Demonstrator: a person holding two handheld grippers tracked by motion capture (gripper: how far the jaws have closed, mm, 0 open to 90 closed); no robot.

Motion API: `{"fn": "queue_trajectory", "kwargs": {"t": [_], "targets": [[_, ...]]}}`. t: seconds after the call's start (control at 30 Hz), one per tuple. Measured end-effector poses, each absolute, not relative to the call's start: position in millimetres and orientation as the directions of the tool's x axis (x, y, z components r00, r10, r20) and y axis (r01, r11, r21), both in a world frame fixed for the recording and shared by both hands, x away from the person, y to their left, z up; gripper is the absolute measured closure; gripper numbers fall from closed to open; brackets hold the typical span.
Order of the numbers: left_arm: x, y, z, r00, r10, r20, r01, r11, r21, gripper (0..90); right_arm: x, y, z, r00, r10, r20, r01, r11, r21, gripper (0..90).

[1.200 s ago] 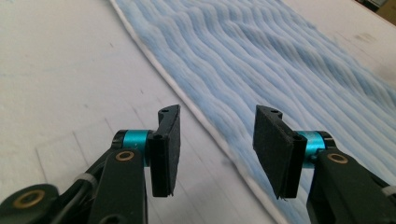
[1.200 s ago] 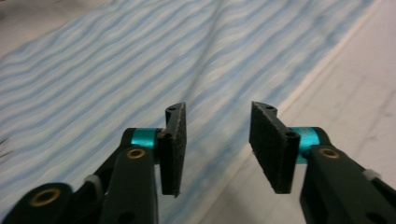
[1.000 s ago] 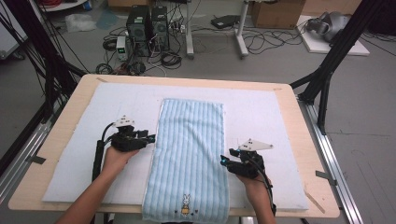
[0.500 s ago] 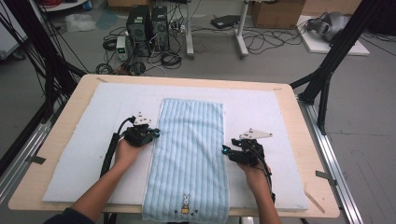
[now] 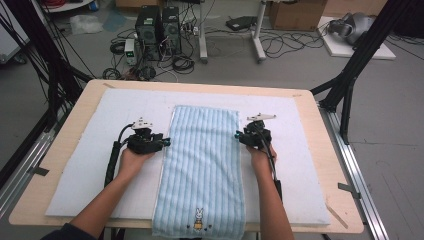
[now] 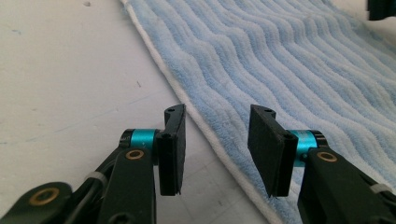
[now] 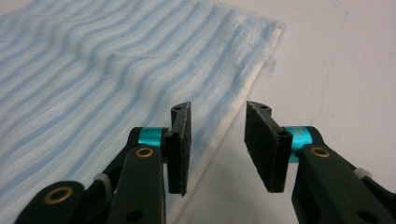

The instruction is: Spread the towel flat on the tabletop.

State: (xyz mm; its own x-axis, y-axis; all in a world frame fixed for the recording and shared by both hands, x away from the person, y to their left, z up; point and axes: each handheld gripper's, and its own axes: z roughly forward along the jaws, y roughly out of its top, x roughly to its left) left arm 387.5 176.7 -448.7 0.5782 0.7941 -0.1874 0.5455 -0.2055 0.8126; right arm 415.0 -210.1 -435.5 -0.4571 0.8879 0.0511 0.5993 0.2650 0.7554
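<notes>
- Straddling the towel (image 5: 202, 165) edges — our left gripper (image 6: 217, 140) has just reopened, jaws apart, nothing clamped.
- Our right gripper (image 7: 218, 140) — jaws narrowing, still unclamped.

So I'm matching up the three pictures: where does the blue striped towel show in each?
High view: the towel lies lengthwise mid-table, between both grippers.
Left gripper view: towel spans the upper right; its white edge runs between the jaws.
Right gripper view: towel covers the upper left, one corner at top right.
Shared landmark: the towel's white hem on the white mat.
</notes>
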Motion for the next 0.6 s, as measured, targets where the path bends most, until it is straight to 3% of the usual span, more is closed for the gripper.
{"fn": "queue_trajectory", "kwargs": {"t": [0.13, 0.23, 0.43, 0.6], "targets": [[389, 175, -451, 0.575, 0.794, -0.199, 0.555, -0.200, 0.807, 57.1, 433, -203, -443, -0.443, 0.896, 0.035, 0.632, 0.285, 0.720, 68.0], [389, 176, -451, 0.566, 0.798, -0.206, 0.556, -0.186, 0.810, 57.2, 444, -202, -444, -0.451, 0.891, 0.046, 0.632, 0.283, 0.722, 86.4], [392, 178, -451, 0.539, 0.814, -0.216, 0.561, -0.156, 0.813, 57.5, 454, -195, -442, -0.411, 0.910, -0.054, 0.619, 0.323, 0.716, 86.5], [403, 180, -451, 0.517, 0.825, -0.229, 0.567, -0.130, 0.814, 57.3, 452, -198, -441, -0.393, 0.919, -0.015, 0.622, 0.278, 0.732, 70.6]]}}
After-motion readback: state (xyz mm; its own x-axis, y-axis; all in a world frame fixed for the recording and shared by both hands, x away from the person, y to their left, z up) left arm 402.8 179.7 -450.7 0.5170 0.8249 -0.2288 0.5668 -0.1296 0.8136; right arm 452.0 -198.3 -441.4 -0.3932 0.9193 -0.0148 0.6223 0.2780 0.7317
